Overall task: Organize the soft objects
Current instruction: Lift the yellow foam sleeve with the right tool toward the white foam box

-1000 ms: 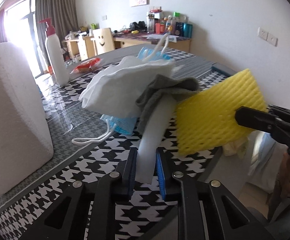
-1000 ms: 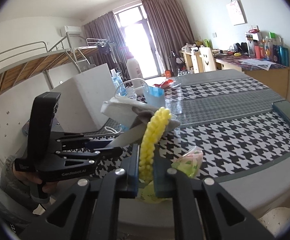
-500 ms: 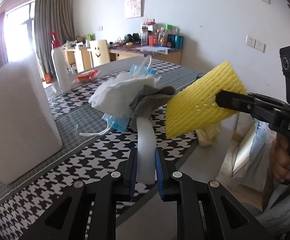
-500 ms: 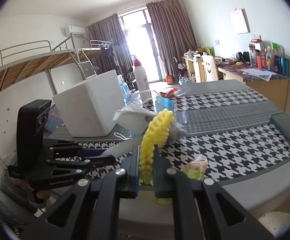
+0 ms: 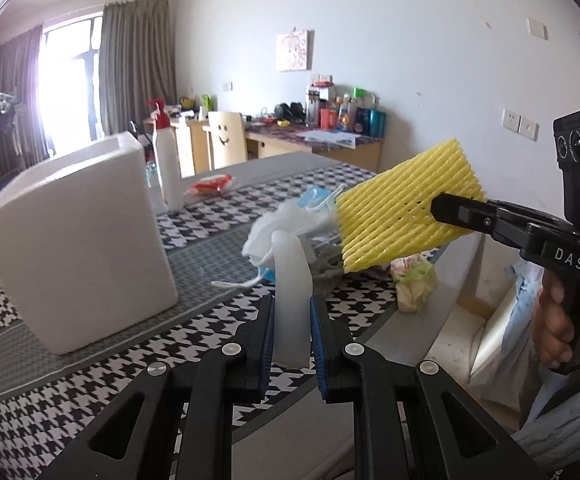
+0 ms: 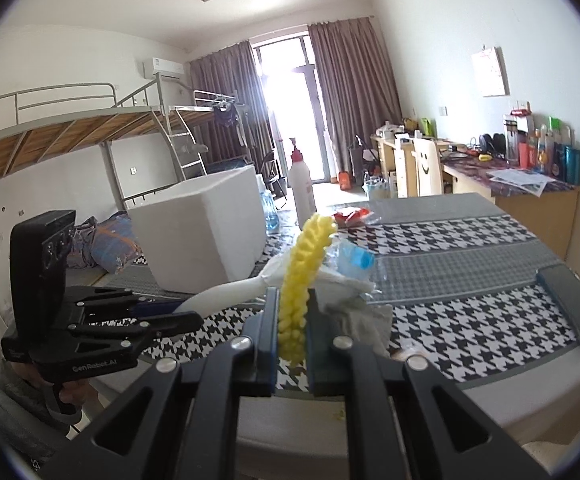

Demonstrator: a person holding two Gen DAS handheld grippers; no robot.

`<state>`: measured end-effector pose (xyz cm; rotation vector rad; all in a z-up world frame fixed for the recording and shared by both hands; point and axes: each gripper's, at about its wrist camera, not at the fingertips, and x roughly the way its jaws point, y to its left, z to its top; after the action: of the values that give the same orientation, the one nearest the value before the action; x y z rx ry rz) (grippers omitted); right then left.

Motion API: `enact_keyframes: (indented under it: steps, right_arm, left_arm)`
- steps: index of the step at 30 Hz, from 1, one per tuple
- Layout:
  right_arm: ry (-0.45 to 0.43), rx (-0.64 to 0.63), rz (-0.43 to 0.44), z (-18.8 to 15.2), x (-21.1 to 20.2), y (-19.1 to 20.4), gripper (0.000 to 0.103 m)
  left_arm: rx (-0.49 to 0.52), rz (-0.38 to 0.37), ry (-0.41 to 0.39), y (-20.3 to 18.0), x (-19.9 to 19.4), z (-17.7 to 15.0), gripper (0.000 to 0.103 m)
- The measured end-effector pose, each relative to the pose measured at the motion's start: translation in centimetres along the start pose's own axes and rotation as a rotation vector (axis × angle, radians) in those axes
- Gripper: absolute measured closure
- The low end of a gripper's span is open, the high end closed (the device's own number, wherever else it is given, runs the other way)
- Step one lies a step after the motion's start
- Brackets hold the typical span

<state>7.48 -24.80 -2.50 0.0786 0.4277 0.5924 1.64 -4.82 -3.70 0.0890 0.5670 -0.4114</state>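
My left gripper (image 5: 291,336) is shut on a white foam strip (image 5: 290,280) that stands up between its pads, above the table's front edge. My right gripper (image 6: 291,332) is shut on a yellow foam net (image 6: 303,272), seen edge-on; the net also shows in the left wrist view (image 5: 401,204), held in the air at the right. A pile of soft things lies on the table beyond both: white masks (image 5: 286,220), a blue mask (image 6: 355,258) and a grey cloth (image 6: 357,320). A white foam box (image 5: 74,240) stands at the left.
The table has a black-and-white houndstooth cover (image 5: 194,216). A white pump bottle with a red top (image 5: 168,168) and a red packet (image 5: 210,184) sit further back. A crumpled pale wrapper (image 5: 413,284) lies near the table's right edge. A desk with bottles (image 5: 329,128) stands by the wall.
Both grippers have pulled back and up from the pile. The white strip has come free of the grey cloth and masks. The yellow net has risen with the right gripper.
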Motion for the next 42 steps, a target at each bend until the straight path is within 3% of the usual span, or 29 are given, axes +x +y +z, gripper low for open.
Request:
enact_keyframes:
  steps: [12, 42]
  right_arm:
    - [-0.050, -0.024, 0.011, 1.6, -0.9, 1.2, 0.090]
    - [-0.074, -0.073, 0.045, 5.0, 1.9, 2.1, 0.089]
  left_arm:
    - [-0.030, 0.044, -0.090, 0.9, -2.4, 2.1, 0.084]
    - [-0.078, 0.135, -0.152, 3.2, -2.2, 6.0, 0.084]
